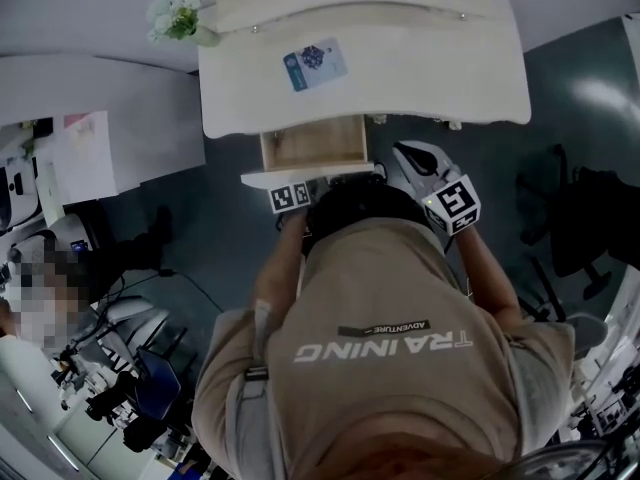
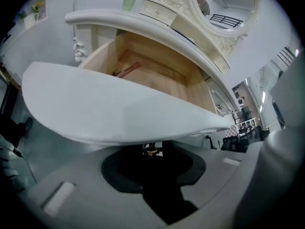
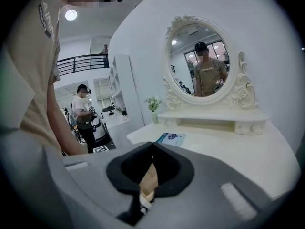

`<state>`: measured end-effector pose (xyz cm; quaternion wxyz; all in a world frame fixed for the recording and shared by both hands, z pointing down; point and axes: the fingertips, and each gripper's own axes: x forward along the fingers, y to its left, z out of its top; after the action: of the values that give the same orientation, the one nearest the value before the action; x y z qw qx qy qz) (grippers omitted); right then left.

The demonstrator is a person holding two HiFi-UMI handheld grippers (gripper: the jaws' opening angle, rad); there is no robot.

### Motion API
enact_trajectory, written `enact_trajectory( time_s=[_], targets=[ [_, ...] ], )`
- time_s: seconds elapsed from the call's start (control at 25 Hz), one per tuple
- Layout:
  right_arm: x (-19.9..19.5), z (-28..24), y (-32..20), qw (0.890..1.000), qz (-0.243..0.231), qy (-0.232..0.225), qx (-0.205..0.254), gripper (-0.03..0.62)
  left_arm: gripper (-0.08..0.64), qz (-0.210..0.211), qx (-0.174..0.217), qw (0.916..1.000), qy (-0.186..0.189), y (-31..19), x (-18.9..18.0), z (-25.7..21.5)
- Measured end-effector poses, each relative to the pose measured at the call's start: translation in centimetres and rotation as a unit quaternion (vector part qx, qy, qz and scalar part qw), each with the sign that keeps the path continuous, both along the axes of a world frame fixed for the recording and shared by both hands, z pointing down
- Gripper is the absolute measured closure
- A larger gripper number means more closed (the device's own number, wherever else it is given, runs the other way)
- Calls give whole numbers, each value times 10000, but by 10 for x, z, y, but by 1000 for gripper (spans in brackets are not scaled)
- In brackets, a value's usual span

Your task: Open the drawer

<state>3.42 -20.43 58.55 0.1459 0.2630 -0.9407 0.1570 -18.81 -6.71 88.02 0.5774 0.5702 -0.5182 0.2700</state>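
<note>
pinching the knob (image 2: 151,150), the left gripper (image 2: 153,154) sits below the open drawer (image 2: 119,113) front.

A white counter (image 1: 420,78) stood against a plain white wall (image 3: 143,27). An oval mirror (image 3: 190,42) in an ornate white frame rose at the counter's back edge; a vase of white flowers (image 3: 153,104) stood at its back left corner. The floor (image 1: 230,228) was dark grey. A round ceiling light (image 3: 71,15) was lit above a railed balcony (image 3: 81,61).
</note>
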Motion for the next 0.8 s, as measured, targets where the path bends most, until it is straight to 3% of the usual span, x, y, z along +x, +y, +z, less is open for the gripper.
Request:
enact_trajectory(
  time_s=[0.36, 0.8],
  targets=[
    [-33, -3, 49, 9996, -174, 208, 88, 589, 423, 231, 214, 9995, 64, 31, -1, -3],
    [-54, 0, 160, 9977, 334, 594, -4, 589, 434, 580, 674, 9954, 360, 67, -12, -11]
  ],
)
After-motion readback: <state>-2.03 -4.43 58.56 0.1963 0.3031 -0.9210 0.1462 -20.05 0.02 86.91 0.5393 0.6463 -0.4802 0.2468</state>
